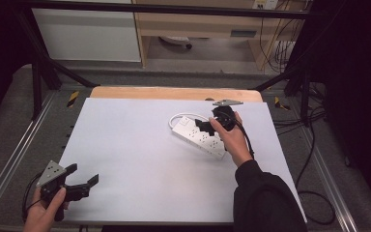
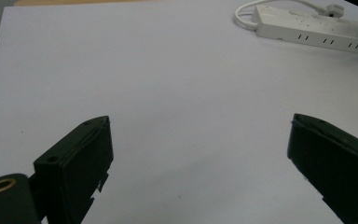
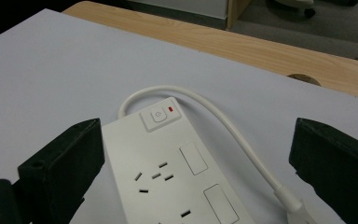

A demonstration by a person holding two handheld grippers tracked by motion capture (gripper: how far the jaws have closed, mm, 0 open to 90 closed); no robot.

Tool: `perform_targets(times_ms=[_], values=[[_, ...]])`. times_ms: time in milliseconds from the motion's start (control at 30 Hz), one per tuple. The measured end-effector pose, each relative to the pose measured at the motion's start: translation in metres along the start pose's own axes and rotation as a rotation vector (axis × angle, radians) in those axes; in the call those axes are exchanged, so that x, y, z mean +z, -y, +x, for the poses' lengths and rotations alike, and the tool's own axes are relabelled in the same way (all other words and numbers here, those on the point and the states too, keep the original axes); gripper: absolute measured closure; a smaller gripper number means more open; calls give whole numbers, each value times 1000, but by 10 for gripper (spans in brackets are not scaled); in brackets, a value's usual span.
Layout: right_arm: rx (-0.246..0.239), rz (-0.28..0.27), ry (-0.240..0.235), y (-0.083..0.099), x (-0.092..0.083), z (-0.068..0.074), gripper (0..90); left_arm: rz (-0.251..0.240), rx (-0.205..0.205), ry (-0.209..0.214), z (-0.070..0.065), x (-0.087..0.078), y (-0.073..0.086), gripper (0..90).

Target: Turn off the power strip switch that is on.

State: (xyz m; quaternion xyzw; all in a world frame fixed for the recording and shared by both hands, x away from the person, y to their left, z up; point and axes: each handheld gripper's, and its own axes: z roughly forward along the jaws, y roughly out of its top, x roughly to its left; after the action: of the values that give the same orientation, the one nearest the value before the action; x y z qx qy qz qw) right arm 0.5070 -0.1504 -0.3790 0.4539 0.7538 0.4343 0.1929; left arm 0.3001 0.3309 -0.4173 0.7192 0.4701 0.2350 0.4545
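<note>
**Right tool poised over the power strip, nothing gripped yet**

I have the right tool (image 1: pixel 206 126) hovering over the power strip (image 1: pixel 199 137), and its jaws stand wide apart, one on each side of the strip's switch end in the right gripper view. Nothing is clamped between them. The power strip lies flat on the white surface (image 1: pixel 140 159), toward the far right part of it, with its white cord (image 3: pixel 223 126) looping out from the switch end and curving back along the strip's side to a plug (image 3: pixel 298 210) lying just beside the body. The switch (image 3: pixel 157 114) with its small red mark sits at the end nearest the loop, and the sockets I can see are empty.

My left tool (image 1: pixel 79 181) waits well apart from the power strip, near the front left corner of the surface, jaws also spread open and holding nothing.

As I judge it, the work is at its very start: the approach to the strip is made, but no grasp, press or plugging is done. What is left is to settle the right tool onto the strip, or its switch or plug, and carry out the actual handling.
</note>
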Motion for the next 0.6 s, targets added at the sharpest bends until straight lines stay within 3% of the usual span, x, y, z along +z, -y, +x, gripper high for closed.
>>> perform_targets(times_ms=[600], values=[[0, -50, -24, -3, -26, -8, 41, 0, 1, 1, 0, 0, 0, 68]])
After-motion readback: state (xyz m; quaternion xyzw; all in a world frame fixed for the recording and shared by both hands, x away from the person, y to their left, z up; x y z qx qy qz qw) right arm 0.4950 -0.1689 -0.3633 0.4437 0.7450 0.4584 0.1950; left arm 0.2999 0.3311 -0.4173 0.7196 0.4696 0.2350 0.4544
